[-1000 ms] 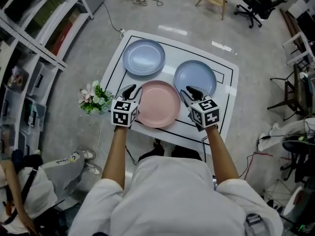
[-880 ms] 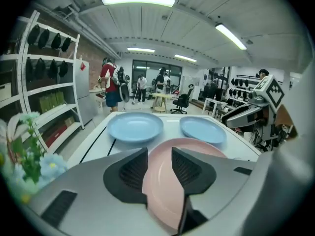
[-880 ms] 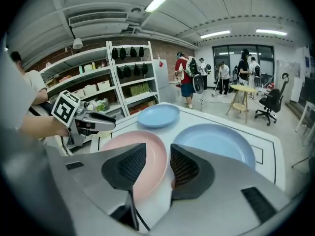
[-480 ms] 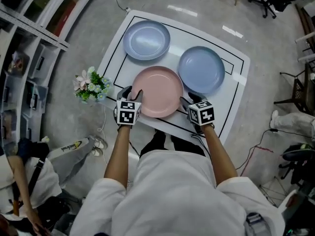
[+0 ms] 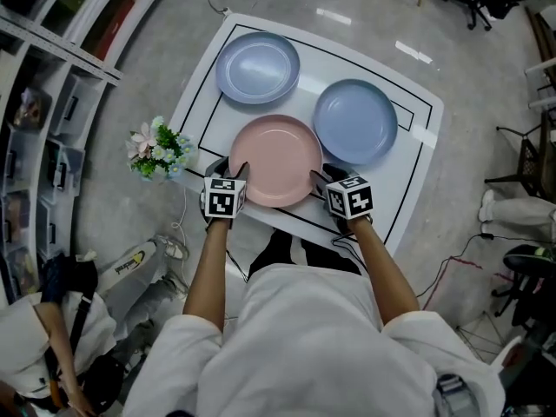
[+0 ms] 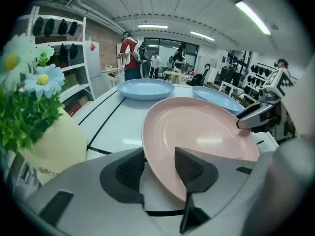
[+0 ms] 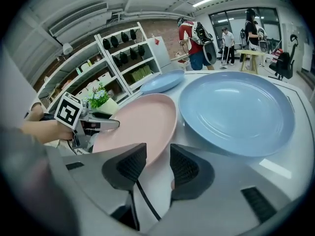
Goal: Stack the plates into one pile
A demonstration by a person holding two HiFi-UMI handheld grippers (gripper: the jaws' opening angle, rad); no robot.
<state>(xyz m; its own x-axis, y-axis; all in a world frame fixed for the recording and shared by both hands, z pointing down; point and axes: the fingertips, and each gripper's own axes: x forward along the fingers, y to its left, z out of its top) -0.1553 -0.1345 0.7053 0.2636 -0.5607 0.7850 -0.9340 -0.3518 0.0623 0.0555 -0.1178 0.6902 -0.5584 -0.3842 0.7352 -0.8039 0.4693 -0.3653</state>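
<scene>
A pink plate (image 5: pixel 275 161) lies at the near middle of the white table (image 5: pixel 408 172). Beyond it sit two blue plates, one at the far left (image 5: pixel 258 68) and one at the right (image 5: pixel 354 121). My left gripper (image 5: pixel 233 168) is at the pink plate's near-left rim. In the left gripper view that rim (image 6: pixel 197 132) passes between the wide-apart jaws of the left gripper (image 6: pixel 160 163), and the pads do not press it. My right gripper (image 5: pixel 326 177) is at the near-right rim. Its jaws (image 7: pixel 158 163) are closing, with the pink rim (image 7: pixel 142 127) just inside them beside the left pad.
A pot of flowers (image 5: pixel 156 150) stands off the table's left edge, close to my left gripper, and fills the left of the left gripper view (image 6: pixel 34 117). Shelving (image 5: pixel 52 76) runs along the left. Chairs and people are far behind the table.
Both grippers have shifted from the pink plate's sides toward its near rim, which now lies between their jaws. The plates have not moved on the table.
</scene>
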